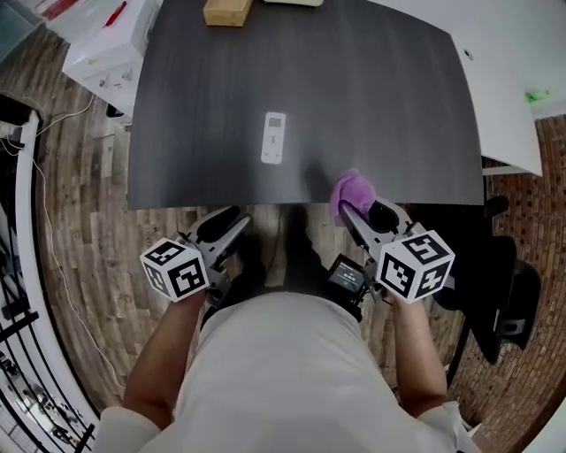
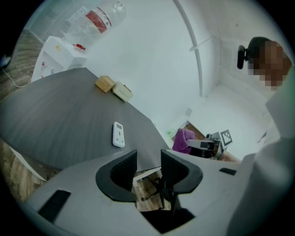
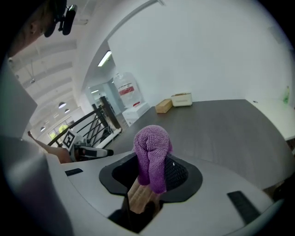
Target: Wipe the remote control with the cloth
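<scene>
A white remote control [image 1: 273,137] lies flat near the middle of the dark grey table [image 1: 371,80]; the left gripper view also shows the remote [image 2: 118,134]. My left gripper [image 1: 232,226] hangs just off the table's front edge, left of and short of the remote. Its jaws stand open with only floor visible in the gap [image 2: 148,160]. My right gripper [image 1: 356,211] is at the front edge, right of the remote. It is shut on a bunched purple cloth [image 1: 351,189], which sticks up from between the jaws [image 3: 151,144].
A wooden block [image 1: 227,11] and a cream box [image 2: 122,91] sit at the table's far edge. A white table [image 1: 508,80] adjoins on the right, with a black office chair [image 1: 508,296] beside it. White boxes [image 1: 106,44] and cables lie at the left.
</scene>
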The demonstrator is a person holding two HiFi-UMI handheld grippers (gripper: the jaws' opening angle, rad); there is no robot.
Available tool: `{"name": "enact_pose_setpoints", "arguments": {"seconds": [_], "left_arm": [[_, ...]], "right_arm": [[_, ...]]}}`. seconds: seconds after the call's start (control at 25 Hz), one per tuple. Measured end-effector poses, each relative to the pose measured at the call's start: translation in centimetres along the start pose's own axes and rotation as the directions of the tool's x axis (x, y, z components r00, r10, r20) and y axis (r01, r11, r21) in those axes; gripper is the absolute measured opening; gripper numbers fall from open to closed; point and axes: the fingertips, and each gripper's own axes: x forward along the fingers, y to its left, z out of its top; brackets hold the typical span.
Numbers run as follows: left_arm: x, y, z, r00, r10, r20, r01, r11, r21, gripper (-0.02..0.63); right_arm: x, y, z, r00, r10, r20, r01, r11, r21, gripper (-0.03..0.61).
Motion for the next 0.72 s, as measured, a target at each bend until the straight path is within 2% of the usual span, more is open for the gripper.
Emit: {"name": "enact_pose_setpoints", "arguments": {"seconds": [0.12, 0.24, 0.36, 0.44, 0.52, 0.64, 0.72], "left_arm": [[2.4, 1.2, 0.0, 0.998, 0.07, -0.004, -0.07, 0.998, -0.002, 0.148], [4.8, 2.6, -0.1, 0.989, 0.149, -0.016, -0.149, 0.989, -0.001, 0.197], [7.2, 4.5, -0.5, 0.963, 0.265, -0.043, -0.263, 0.963, 0.061, 0.235], [8.7, 5.7, -0.8, 0.932, 0.358, -0.055, -0.347, 0.927, 0.143, 0.255], [10.0, 6.5, -0.7, 0.895, 0.443, -0.055, -0.419, 0.875, 0.243, 0.265], [11.7, 7.5, -0.2, 0.834, 0.549, -0.049, -0.493, 0.783, 0.379, 0.289], [12.6, 8.6, 0.1, 0.807, 0.588, -0.049, -0.515, 0.742, 0.43, 0.302]], "right_arm": [[2.4, -1.5, 0.3, 0.996, 0.056, -0.068, -0.059, 0.997, -0.05, 0.137], [5.2, -2.6, 0.8, 0.984, 0.107, -0.141, -0.125, 0.984, -0.128, 0.137], [8.1, -3.5, 1.2, 0.969, 0.123, -0.214, -0.183, 0.94, -0.289, 0.137], [9.9, -3.8, 1.2, 0.956, 0.134, -0.262, -0.233, 0.887, -0.399, 0.137], [11.7, -3.7, 1.3, 0.94, 0.154, -0.306, -0.293, 0.823, -0.487, 0.137], [14.3, -2.9, 0.9, 0.907, 0.179, -0.38, -0.379, 0.738, -0.558, 0.137], [15.8, -2.3, 0.4, 0.89, 0.177, -0.42, -0.414, 0.697, -0.585, 0.137]]}}
